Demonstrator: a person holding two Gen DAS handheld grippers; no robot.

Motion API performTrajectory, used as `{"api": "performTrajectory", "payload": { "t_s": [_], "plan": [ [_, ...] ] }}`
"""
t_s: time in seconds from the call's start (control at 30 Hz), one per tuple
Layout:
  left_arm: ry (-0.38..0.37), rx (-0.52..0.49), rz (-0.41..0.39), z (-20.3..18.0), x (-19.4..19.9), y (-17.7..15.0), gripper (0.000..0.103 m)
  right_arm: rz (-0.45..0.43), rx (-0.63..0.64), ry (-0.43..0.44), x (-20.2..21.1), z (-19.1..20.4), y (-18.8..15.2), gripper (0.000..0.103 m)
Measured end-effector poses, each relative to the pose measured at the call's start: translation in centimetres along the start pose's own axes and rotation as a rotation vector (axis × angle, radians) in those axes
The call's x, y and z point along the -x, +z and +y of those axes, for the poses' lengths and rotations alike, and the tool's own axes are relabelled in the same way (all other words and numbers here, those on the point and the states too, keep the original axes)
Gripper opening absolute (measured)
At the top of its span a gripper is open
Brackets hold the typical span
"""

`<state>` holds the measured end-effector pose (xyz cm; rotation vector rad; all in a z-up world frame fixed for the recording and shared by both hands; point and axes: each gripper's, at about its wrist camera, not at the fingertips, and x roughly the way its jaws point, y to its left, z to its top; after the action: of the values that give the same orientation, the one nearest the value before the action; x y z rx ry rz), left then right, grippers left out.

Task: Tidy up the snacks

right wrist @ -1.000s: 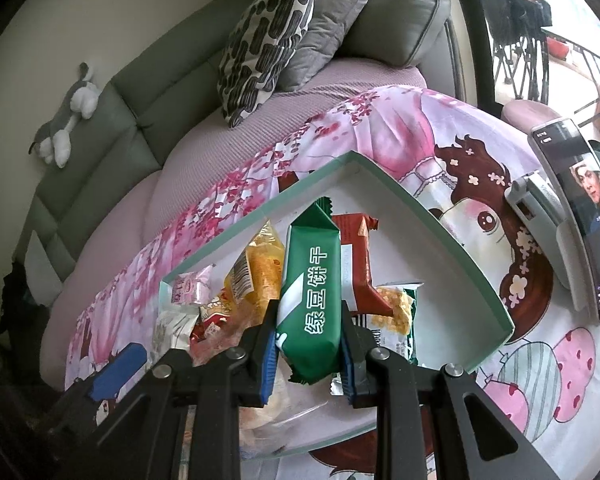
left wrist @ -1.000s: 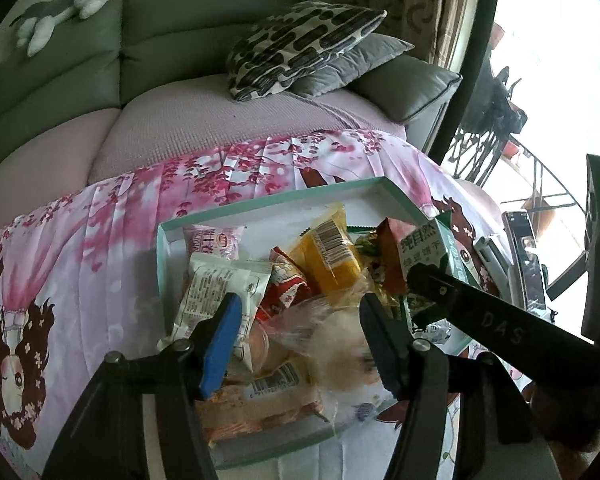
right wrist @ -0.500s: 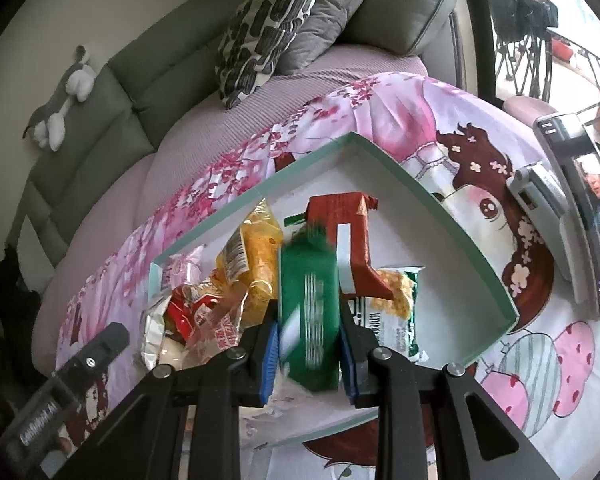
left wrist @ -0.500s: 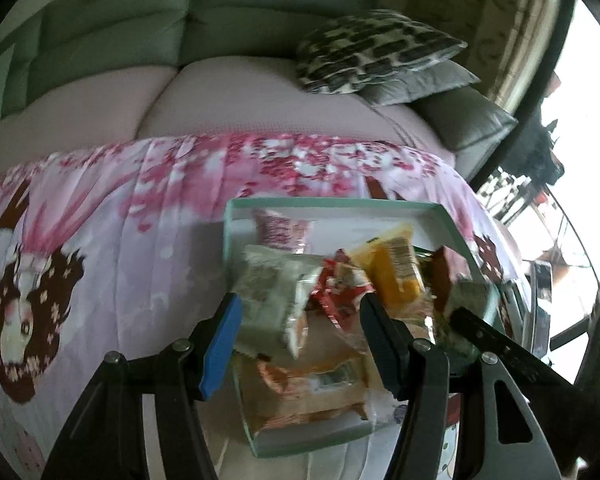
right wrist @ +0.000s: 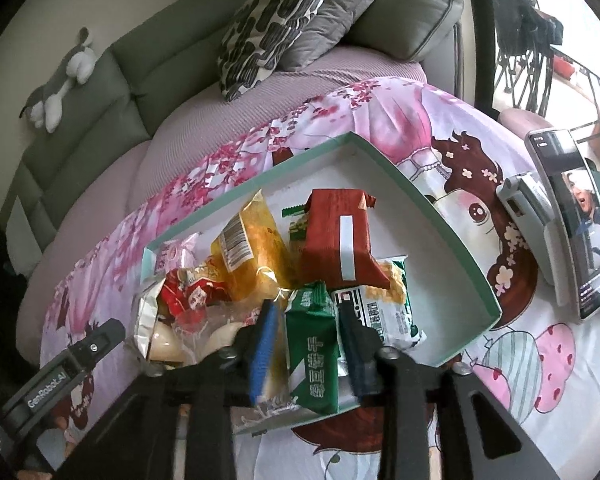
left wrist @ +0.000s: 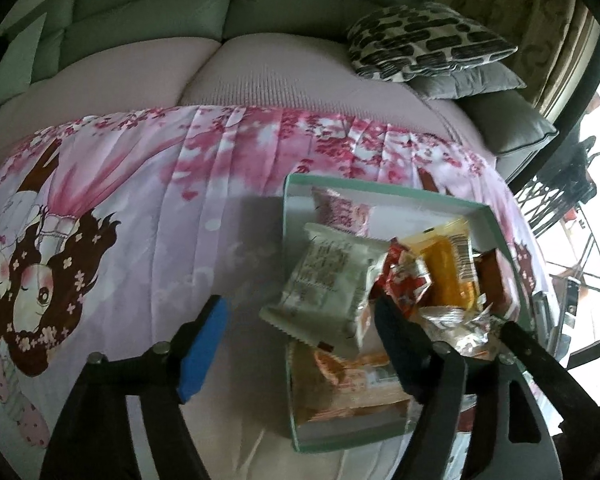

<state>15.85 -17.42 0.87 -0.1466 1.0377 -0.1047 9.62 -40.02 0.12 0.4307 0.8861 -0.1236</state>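
Both tongs are angling steeply down over the tray [right wrist: 452,232], the right tongs [right wrist: 306,340] just opening around the green packet [right wrist: 312,352], the left tongs [left wrist: 300,340] just opening wide, gripping nothing.

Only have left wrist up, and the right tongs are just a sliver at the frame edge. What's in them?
Observer: A green packet stands between the right tongs. The jaws have just been opening, and the pads don't press on it.
Operator: Where is it relative to the tray?
Observer: It's at the near rim of the teal tray. Its lower end seems to be inside.
Operator: Anything past the tray on that side?
Observer: A phone propped on a stand to the right of the tray, with its screen lit.
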Motion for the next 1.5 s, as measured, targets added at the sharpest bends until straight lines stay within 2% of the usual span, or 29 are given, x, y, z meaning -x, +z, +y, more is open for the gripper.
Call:
{"api": "performTrajectory", "payload": {
  "t_s": [0.03, 0.07, 0.13, 0.17, 0.27, 0.4, 0.47, 0.53, 0.67, 0.83, 1.0, 1.5],
  "plan": [
    [0.011, -0.004, 0.001, 0.1, 0.0, -0.1, 0.084, 0.0, 0.001, -0.001, 0.0, 0.0, 0.0, 0.057],
    [0.018, -0.007, -0.001, 0.1, 0.0, -0.2, 0.084, -0.002, 0.002, -0.001, 0.2, 0.1, -0.1, 0.062],
    [0.03, -0.016, -0.006, 0.2, 0.1, -0.3, 0.085, -0.002, 0.014, -0.006, 0.4, 0.3, -0.2, 0.063],
    [0.037, -0.022, -0.008, 0.2, 0.1, -0.4, 0.085, -0.001, 0.021, -0.011, 0.4, 0.4, -0.2, 0.068],
    [0.056, -0.024, -0.015, 0.5, 0.2, -0.7, 0.1, 0.001, 0.042, -0.027, 0.6, 0.8, -0.4, 0.079],
    [0.06, -0.012, -0.015, 1.2, 0.4, -0.9, 0.101, 0.006, 0.067, -0.043, 0.6, 1.4, -0.7, 0.088],
    [0.068, -0.007, -0.018, 1.7, 0.6, -1.0, 0.101, 0.0, 0.077, -0.045, 0.8, 1.7, -0.8, 0.098],
    [0.07, -0.001, -0.019, 2.1, 0.8, -1.0, 0.101, -0.012, 0.089, -0.05, 1.0, 2.0, -0.9, 0.103],
    [0.094, 0.006, -0.022, 3.0, 1.4, -1.2, 0.101, -0.026, 0.114, -0.055, 1.3, 2.8, -1.2, 0.103],
    [0.199, -0.023, -0.015, 3.7, 2.3, -2.2, 0.101, -0.016, 0.129, -0.053, 1.6, 3.6, -1.8, 0.103],
    [0.269, 0.016, 0.022, 4.9, 2.9, -3.7, 0.101, 0.009, 0.136, -0.052, 1.7, 4.1, -2.9, 0.103],
    [0.263, 0.002, 0.083, 5.8, 3.8, -7.2, 0.101, 0.058, 0.172, -0.051, 2.0, 5.0, -5.1, 0.103]
  ]
}}
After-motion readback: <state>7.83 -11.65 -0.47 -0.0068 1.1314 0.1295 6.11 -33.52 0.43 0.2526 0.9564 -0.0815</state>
